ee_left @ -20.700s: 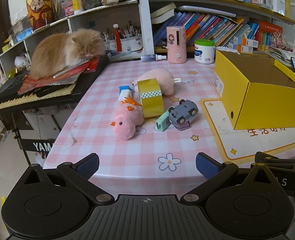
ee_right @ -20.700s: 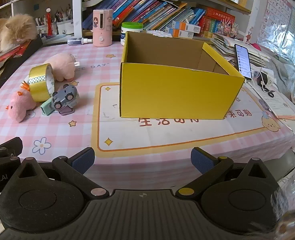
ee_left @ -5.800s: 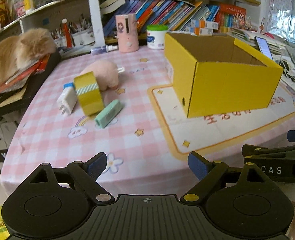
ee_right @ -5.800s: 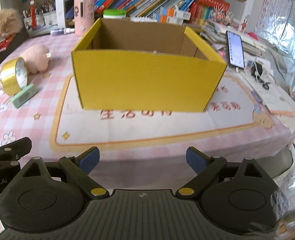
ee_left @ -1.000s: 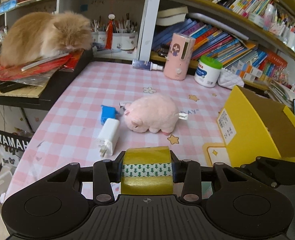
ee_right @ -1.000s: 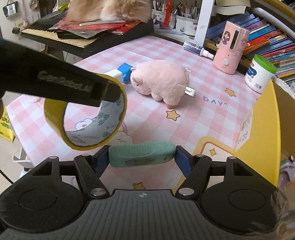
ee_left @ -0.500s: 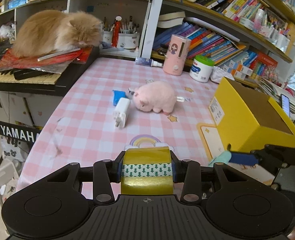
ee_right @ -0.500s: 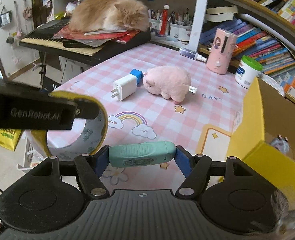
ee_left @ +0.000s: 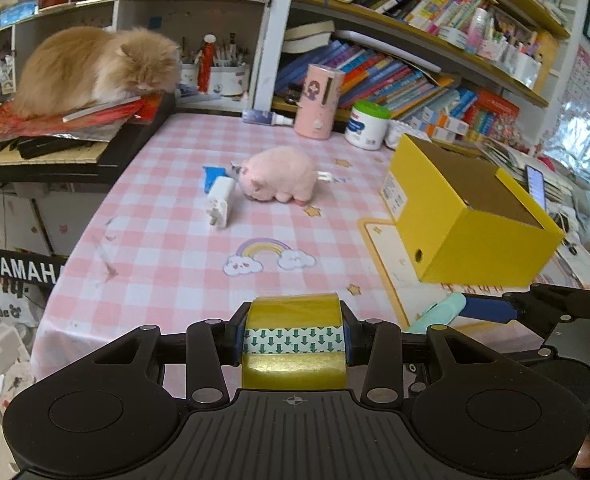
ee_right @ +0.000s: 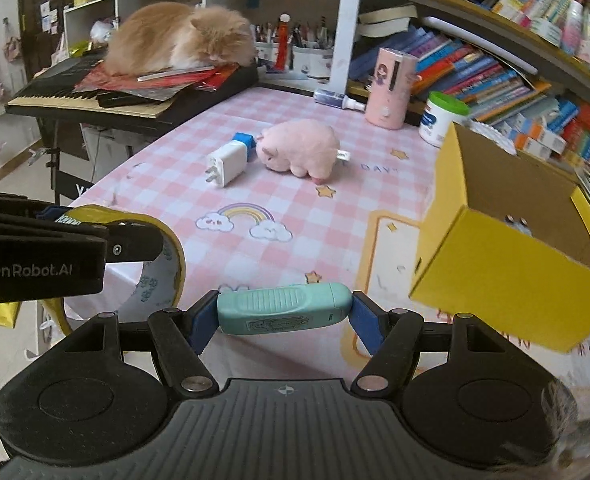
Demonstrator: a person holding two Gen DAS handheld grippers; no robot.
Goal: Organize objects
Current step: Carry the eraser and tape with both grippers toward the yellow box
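Pink checked tablecloth [ee_left: 167, 248], bookshelves [ee_left: 415, 60] behind; left claw [ee_left: 293, 340] clamps tape roll [ee_left: 293, 368], right claw [ee_right: 285, 314] clamps teal case [ee_right: 285, 308].

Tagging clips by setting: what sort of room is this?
Likely a home study or child's room: crammed bookshelves, a cat asleep on a keyboard, a pink checked tablecloth.

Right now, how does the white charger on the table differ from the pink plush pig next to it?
The white charger is a hard, boxy block with metal prongs pointing toward the table's near edge; the pink plush pig is soft, rounded and plainly bigger. The charger is white with a blue piece at its far end; the pig is pink all over, with a small tag. Both lie loose on the checked tablecloth, outside the yellow box.
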